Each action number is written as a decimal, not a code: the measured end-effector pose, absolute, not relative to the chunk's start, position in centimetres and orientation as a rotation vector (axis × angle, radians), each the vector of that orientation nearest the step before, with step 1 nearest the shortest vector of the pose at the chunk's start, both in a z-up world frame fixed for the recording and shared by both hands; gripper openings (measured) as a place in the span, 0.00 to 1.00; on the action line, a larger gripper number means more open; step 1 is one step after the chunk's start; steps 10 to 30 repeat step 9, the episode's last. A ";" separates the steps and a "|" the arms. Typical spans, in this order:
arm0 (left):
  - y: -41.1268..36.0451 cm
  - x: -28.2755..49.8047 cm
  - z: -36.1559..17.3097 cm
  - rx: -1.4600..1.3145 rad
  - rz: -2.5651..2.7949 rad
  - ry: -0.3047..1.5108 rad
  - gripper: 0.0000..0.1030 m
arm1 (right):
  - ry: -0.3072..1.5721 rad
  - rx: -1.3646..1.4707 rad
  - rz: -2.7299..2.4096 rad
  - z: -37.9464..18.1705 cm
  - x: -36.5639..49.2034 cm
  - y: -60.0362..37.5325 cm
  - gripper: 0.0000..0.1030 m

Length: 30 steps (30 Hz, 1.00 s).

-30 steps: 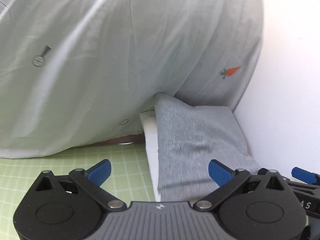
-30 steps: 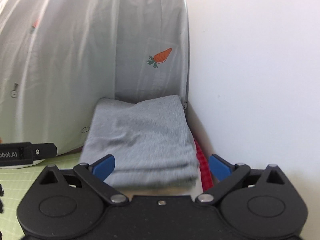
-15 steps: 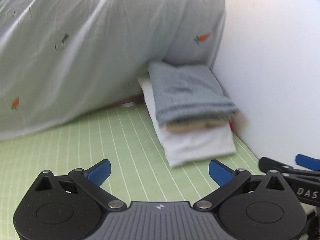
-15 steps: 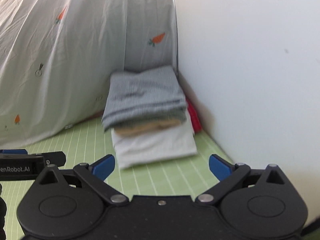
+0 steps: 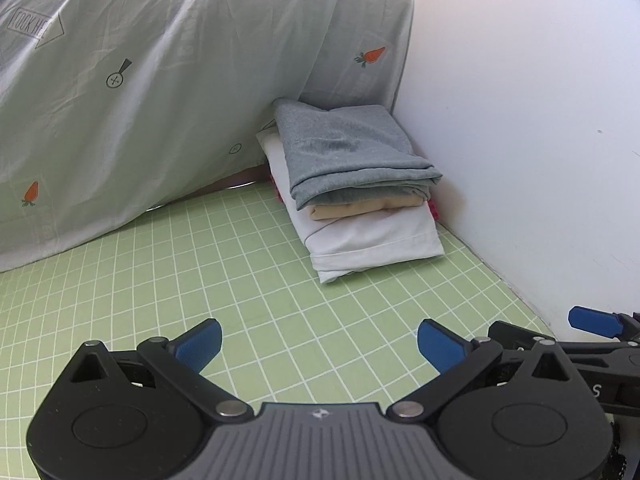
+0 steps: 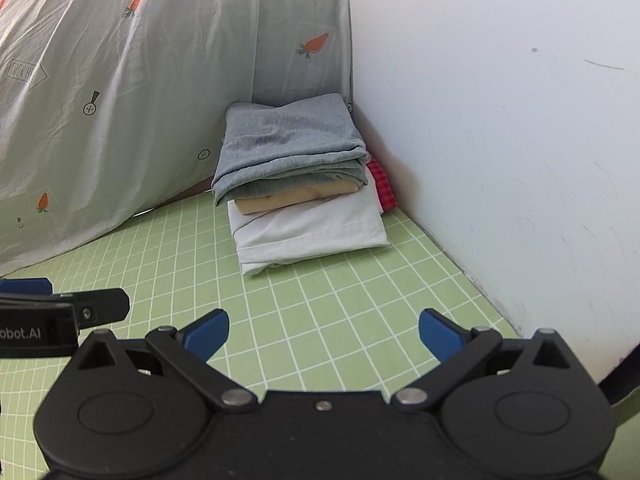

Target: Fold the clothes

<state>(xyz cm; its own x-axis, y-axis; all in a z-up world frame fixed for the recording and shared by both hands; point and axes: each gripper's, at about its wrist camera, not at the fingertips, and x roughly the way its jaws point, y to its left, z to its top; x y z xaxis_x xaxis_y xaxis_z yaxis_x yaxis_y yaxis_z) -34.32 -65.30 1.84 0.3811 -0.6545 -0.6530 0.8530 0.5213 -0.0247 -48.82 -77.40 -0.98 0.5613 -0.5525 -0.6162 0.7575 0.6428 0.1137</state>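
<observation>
A stack of folded clothes sits in the far corner on the green grid mat (image 5: 248,280) (image 6: 320,300). A grey folded garment (image 5: 344,152) (image 6: 288,144) lies on top, over a tan one (image 5: 360,209) (image 6: 296,199), a white one (image 5: 372,240) (image 6: 312,232) and a red checked one (image 6: 382,186). My left gripper (image 5: 319,346) is open and empty, well short of the stack. My right gripper (image 6: 323,334) is open and empty too, beside the left one. The right gripper's fingers (image 5: 592,322) show at the left view's right edge.
A pale sheet with carrot prints (image 5: 160,80) (image 6: 140,80) hangs down at the back and left, reaching the mat. A white wall (image 5: 520,120) (image 6: 500,120) closes the right side, right beside the stack. Bare mat lies between the grippers and the stack.
Both grippers have drawn back from the stack, which was close in front a second ago. The grey garment stays on top. Both grippers stay open.
</observation>
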 end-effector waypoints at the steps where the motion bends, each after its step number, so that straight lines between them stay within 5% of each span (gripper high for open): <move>1: -65.2 -34.4 1.9 0.344 -0.990 0.656 1.00 | 0.572 0.394 -0.798 -0.9 -48.9 -77.3 0.99; 30: -65.1 -35.0 2.4 0.357 -1.021 0.638 1.00 | 0.548 0.398 -0.821 -0.5 -49.5 -76.7 0.99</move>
